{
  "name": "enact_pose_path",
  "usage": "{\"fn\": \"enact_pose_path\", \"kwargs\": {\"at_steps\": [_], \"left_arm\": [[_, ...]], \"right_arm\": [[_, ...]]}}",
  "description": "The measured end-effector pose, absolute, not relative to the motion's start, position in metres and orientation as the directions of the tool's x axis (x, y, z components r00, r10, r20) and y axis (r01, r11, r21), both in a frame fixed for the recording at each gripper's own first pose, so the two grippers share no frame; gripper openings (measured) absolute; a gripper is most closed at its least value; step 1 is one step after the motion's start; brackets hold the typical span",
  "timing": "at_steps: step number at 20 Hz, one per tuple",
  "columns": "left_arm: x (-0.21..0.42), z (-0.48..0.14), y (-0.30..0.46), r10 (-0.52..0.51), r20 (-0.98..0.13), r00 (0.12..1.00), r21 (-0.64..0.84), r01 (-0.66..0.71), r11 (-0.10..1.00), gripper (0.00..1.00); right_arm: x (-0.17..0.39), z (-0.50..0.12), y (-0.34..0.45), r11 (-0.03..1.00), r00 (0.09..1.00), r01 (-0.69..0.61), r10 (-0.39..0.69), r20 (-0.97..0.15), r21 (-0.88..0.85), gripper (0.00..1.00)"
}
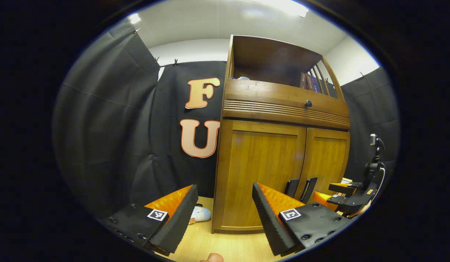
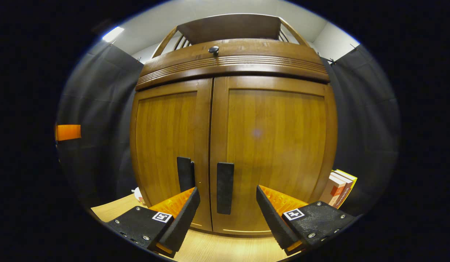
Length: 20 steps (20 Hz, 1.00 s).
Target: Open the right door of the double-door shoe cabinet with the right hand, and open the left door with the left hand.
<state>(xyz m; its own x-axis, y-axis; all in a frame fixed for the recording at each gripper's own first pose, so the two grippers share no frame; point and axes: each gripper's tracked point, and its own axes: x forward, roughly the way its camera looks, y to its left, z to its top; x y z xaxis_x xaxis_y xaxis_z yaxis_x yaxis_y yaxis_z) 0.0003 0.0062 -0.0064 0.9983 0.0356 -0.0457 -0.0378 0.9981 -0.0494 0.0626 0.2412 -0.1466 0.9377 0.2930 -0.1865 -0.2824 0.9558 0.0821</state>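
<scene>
Both doors of the shoe cabinet [image 2: 232, 145] are closed, so the step in hand is the first one: getting the right gripper [image 2: 228, 209] onto the right door handle [image 2: 225, 188]. In the right gripper view that dark vertical bar sits on the right door [image 2: 276, 153] just right of the centre seam and falls between the two spread fingers, nearer the left one; the jaws stand released with nothing held and not yet touching the bar. To do this well, I would shift slightly so the bar is centred between the fingers, advance until both pads flank it, then close on its middle rather than its end, and pull along the arc of a door hinged at the far right, not straight back. The left door handle [image 2: 185, 174] stands just beside it across the seam, so the left finger needs care not to catch it. In the left gripper view the left gripper [image 1: 225, 214] is also released, farther from the cabinet and off to the left of the left door [image 1: 257, 174]; it should wait clear of the swing. Books [image 2: 339, 187] lean near the cabinet's right side and might meet the opening door.
</scene>
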Motion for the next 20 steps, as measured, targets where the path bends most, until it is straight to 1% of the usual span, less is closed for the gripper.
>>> {"fn": "enact_pose_path", "kwargs": {"at_steps": [2,3,4,5,6,7,8,10,11,12,13,14,15,16,17,18,19,20], "left_arm": [[-0.002,-0.005,0.009,0.04,-0.037,0.999,-0.049,-0.042,0.998,0.96],[-0.004,-0.004,0.01,0.042,-0.034,0.999,-0.047,-0.044,0.998,0.99],[-0.008,-0.005,0.011,0.043,-0.031,0.999,-0.045,-0.044,0.998,0.94],[-0.009,-0.005,0.011,0.043,-0.03,0.999,-0.044,-0.045,0.998,0.96],[-0.01,-0.006,0.011,0.042,-0.03,0.999,-0.043,-0.043,0.998,0.99],[-0.009,-0.005,0.011,0.042,-0.031,0.999,-0.044,-0.043,0.998,0.99],[-0.008,-0.005,0.011,0.04,-0.031,0.999,-0.044,-0.041,0.998,0.96],[-0.007,-0.006,0.01,0.033,-0.033,0.999,-0.046,-0.035,0.998,0.96],[-0.007,-0.006,0.01,0.03,-0.034,0.999,-0.046,-0.032,0.998,0.96],[-0.008,-0.006,0.009,0.027,-0.035,0.999,-0.046,-0.028,0.999,0.94],[-0.008,-0.007,0.007,0.022,-0.035,0.999,-0.047,-0.024,0.999,0.94],[-0.01,-0.007,0.006,0.017,-0.036,0.999,-0.047,-0.019,0.999,0.94],[-0.01,-0.007,0.005,0.014,-0.036,0.999,-0.047,-0.016,0.999,0.94],[-0.01,-0.007,0.005,0.013,-0.037,0.999,-0.047,-0.015,0.999,0.94],[-0.01,-0.007,0.005,0.013,-0.037,0.999,-0.047,-0.015,0.999,0.94],[-0.011,-0.007,0.004,0.014,-0.038,0.999,-0.045,-0.016,0.999,0.94],[-0.011,-0.008,0.004,0.016,-0.039,0.999,-0.045,-0.018,0.999,0.94],[-0.011,-0.008,0.004,0.016,-0.042,0.999,-0.045,-0.018,0.999,0.94]], "right_arm": [[0.075,-0.158,0.244,0.961,0.941,-0.264,0.275,-0.197,0.082,0.99],[0.082,-0.163,0.244,0.965,0.946,-0.248,0.259,-0.197,0.081,0.97],[0.089,-0.167,0.242,0.969,0.95,-0.234,0.245,-0.195,0.08,0.89],[0.095,-0.171,0.241,0.971,0.952,-0.224,0.236,-0.196,0.081,0.91],[0.099,-0.176,0.241,0.972,0.951,-0.217,0.231,-0.203,0.089,0.81],[0.103,-0.179,0.244,0.97,0.949,-0.219,0.236,-0.208,0.102,0.83],[0.107,-0.18,0.247,0.969,0.948,-0.222,0.242,-0.208,0.112,0.75],[0.113,-0.178,0.25,0.969,0.95,-0.22,0.24,-0.201,0.117,0.7],[0.115,-0.18,0.25,0.97,0.951,-0.217,0.236,-0.199,0.114,0.71],[0.117,-0.181,0.25,0.971,0.952,-0.213,0.232,-0.199,0.112,0.57],[0.117,-0.182,0.251,0.97,0.952,-0.214,0.233,-0.199,0.112,0.52],[0.118,-0.184,0.253,0.969,0.95,-0.217,0.237,-0.202,0.116,0.6],[0.118,-0.184,0.254,0.968,0.949,-0.22,0.241,-0.203,0.12,0.5],[0.119,-0.185,0.256,0.967,0.948,-0.223,0.245,-0.204,0.124,0.48],[0.119,-0.185,0.257,0.966,0.947,-0.227,0.249,-0.205,0.126,0.37],[0.118,-0.185,0.257,0.966,0.947,-0.226,0.248,-0.204,0.124,0.45],[0.118,-0.185,0.256,0.966,0.946,-0.228,0.25,-0.206,0.123,0.36],[0.118,-0.186,0.256,0.965,0.945,-0.232,0.254,-0.206,0.126,0.41]]}}
